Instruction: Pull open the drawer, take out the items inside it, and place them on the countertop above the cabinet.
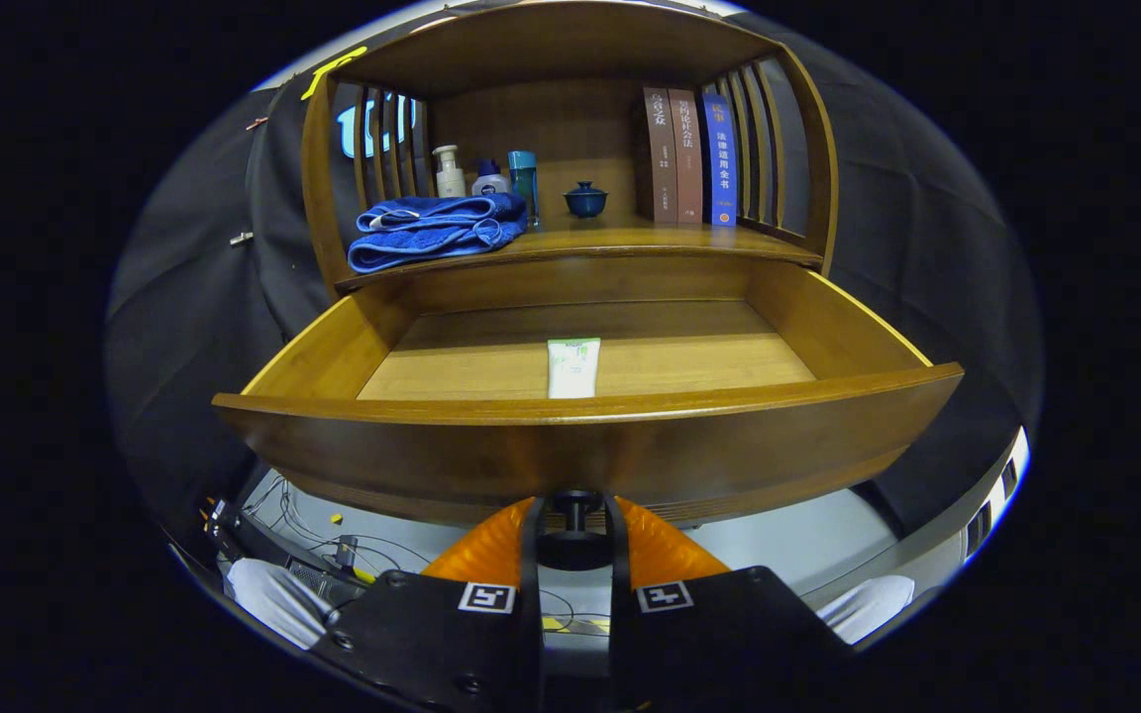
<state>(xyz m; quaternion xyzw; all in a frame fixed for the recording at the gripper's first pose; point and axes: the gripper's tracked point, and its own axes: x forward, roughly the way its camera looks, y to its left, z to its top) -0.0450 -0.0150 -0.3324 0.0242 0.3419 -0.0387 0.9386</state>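
Wooden drawer (580,446) stands pulled open; we see a tube (572,367) lying on its floor, near the front wall. Our gripper (573,517) has its fingers closed on the drawer's knob (573,525), just below the front

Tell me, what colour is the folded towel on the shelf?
Blue; the towel shows plainly in the gripper view.

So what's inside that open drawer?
One pale tube lies on the drawer floor, near the front. The front panel hides the strip of floor just behind it. The gripper fingers close on the drawer knob.
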